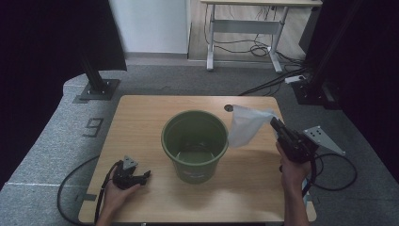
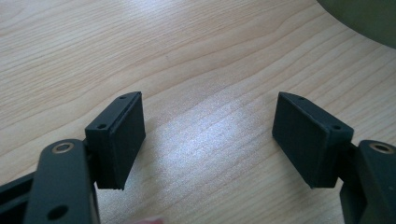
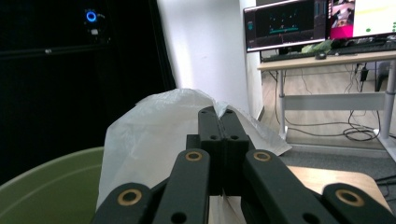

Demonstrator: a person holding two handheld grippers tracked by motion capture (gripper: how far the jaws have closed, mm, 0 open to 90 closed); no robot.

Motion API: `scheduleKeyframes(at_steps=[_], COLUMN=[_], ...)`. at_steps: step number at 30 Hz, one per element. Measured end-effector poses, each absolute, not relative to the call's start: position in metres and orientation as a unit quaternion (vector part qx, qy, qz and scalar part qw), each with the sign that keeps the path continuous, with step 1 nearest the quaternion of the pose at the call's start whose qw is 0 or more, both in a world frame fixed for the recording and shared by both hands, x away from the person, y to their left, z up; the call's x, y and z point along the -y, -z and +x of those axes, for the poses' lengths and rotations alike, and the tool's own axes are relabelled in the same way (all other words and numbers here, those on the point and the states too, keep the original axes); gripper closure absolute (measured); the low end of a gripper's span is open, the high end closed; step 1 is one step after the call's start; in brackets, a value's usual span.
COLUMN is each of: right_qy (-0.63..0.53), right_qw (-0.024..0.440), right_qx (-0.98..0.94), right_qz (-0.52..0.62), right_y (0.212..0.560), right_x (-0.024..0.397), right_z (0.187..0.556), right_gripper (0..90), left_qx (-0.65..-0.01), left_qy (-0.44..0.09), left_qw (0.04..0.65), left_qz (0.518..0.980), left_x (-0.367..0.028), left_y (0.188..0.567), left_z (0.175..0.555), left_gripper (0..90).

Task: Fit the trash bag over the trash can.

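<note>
Beside green bucket (image 1: 195, 143): right gripper (image 1: 273, 121) clamps white bag (image 1: 244, 125); left gripper (image 1: 145, 175) spread wide, empty, on table (image 1: 141, 113).

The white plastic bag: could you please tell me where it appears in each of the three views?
High view: the white plastic bag hangs right of centre, pinched by the right gripper, beside the green bucket.
Left gripper view: not in this picture; the open left gripper faces bare table.
Right gripper view: the bag spreads across the centre behind the shut jaws.
Shared landmark: the green bucket, lower left there.
</note>
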State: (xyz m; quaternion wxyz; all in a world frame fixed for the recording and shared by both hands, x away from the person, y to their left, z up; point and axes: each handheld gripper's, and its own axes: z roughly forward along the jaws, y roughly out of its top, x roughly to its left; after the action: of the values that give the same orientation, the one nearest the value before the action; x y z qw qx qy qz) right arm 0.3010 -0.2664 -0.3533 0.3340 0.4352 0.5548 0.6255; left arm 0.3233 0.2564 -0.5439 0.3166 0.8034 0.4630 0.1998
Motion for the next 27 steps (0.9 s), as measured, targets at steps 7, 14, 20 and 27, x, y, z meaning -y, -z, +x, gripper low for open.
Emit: scheduleKeyframes(at_steps=[7,14,20,27], right_qy=[-0.643,-0.656,-0.660,-0.662], right_qw=[0.346,0.368,0.381,0.375], right_qx=[-0.535,-0.523,-0.528,-0.540], right_qz=[0.426,0.401,0.374,0.360], right_y=[0.334,0.295,0.268,0.264], right_x=[0.261,0.245,0.219,0.200], right_z=[0.298,0.295,0.296,0.297], right_gripper=[88.8,88.8,88.8,88.8], left_qx=[-0.463,-0.460,-0.462,-0.463], left_qy=[-0.200,-0.201,-0.194,-0.191], left_qw=[0.316,0.317,0.320,0.321], left_qz=[0.804,0.805,0.804,0.804], left_x=[-0.256,-0.255,-0.256,-0.256], left_y=[0.544,0.544,0.544,0.544], left_z=[0.323,0.323,0.324,0.324], left_gripper=[25.4,25.6,25.6,25.5])
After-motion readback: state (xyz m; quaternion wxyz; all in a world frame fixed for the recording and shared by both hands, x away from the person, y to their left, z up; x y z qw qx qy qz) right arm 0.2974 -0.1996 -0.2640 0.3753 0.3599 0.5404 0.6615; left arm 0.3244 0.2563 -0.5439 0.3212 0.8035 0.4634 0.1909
